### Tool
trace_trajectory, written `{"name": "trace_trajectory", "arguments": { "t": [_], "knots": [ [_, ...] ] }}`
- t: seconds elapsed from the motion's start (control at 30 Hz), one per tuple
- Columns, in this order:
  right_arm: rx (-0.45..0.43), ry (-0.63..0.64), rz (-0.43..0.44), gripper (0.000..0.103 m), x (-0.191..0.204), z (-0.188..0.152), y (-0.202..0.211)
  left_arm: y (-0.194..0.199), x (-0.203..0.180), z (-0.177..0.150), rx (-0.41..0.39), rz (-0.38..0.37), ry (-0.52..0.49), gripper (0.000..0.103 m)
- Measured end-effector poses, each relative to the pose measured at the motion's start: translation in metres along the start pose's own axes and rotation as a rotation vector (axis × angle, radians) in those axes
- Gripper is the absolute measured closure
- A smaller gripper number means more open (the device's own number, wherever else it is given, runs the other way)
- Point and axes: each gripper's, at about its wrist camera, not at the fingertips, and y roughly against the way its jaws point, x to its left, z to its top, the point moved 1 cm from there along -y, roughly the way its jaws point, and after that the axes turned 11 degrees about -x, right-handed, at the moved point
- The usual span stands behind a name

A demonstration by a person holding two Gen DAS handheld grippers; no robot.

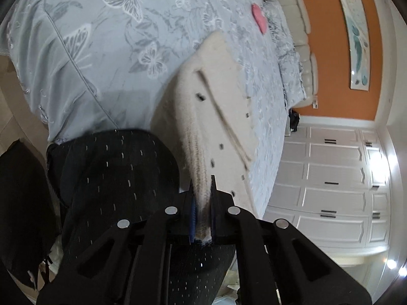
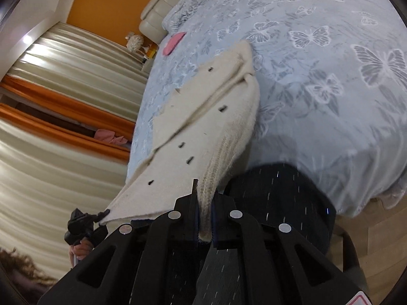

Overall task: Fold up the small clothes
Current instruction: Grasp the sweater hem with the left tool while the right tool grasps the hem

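A cream knitted garment (image 1: 203, 106) with small dark flecks is held up over the near edge of the bed. My left gripper (image 1: 202, 203) is shut on one ribbed edge of it. My right gripper (image 2: 204, 203) is shut on the other ribbed edge of the garment (image 2: 203, 117). The far end of the garment rests on the bedspread. In the right wrist view the left gripper (image 2: 101, 214) shows at the garment's lower left corner.
The bed (image 1: 101, 38) has a pale blue butterfly bedspread (image 2: 330, 63). A pink item (image 1: 259, 17) lies near the pillows; it shows in the right wrist view too (image 2: 174, 42). My dark trousers (image 1: 114, 178) are by the bed edge. White wardrobe (image 1: 330, 190), curtains (image 2: 63, 101).
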Motion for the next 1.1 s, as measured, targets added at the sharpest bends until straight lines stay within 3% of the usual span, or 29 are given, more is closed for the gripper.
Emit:
{"name": "trace_trajectory", "arguments": {
  "t": [0.13,0.23,0.4,0.47,0.63,0.77,0.93,1.1],
  "knots": [
    [-0.063,0.031,0.046,0.096,0.020,0.013,0.022,0.018,-0.038,0.003,-0.062,-0.049,-0.077,0.097],
    [-0.143,0.005,0.116,0.096,0.028,0.052,0.015,0.012,-0.071,0.023,-0.159,-0.060,-0.170,0.096],
    [-0.227,-0.069,0.142,0.096,0.020,0.119,-0.048,-0.057,-0.111,0.079,-0.267,-0.028,-0.217,0.096],
    [-0.239,-0.108,0.119,0.096,0.011,0.147,-0.094,-0.101,-0.122,0.107,-0.308,0.033,-0.242,0.096],
    [-0.246,-0.190,0.048,0.096,-0.021,0.183,-0.182,-0.192,-0.117,0.148,-0.345,0.154,-0.242,0.096],
    [-0.241,-0.240,-0.001,0.096,-0.046,0.197,-0.233,-0.246,-0.099,0.173,-0.349,0.203,-0.221,0.096],
    [-0.251,-0.278,-0.031,0.095,-0.065,0.206,-0.275,-0.286,-0.085,0.187,-0.362,0.241,-0.241,0.096],
    [-0.223,-0.219,-0.144,0.093,-0.074,0.204,-0.310,-0.309,-0.059,0.187,-0.376,0.245,-0.217,0.093]
  ]
}}
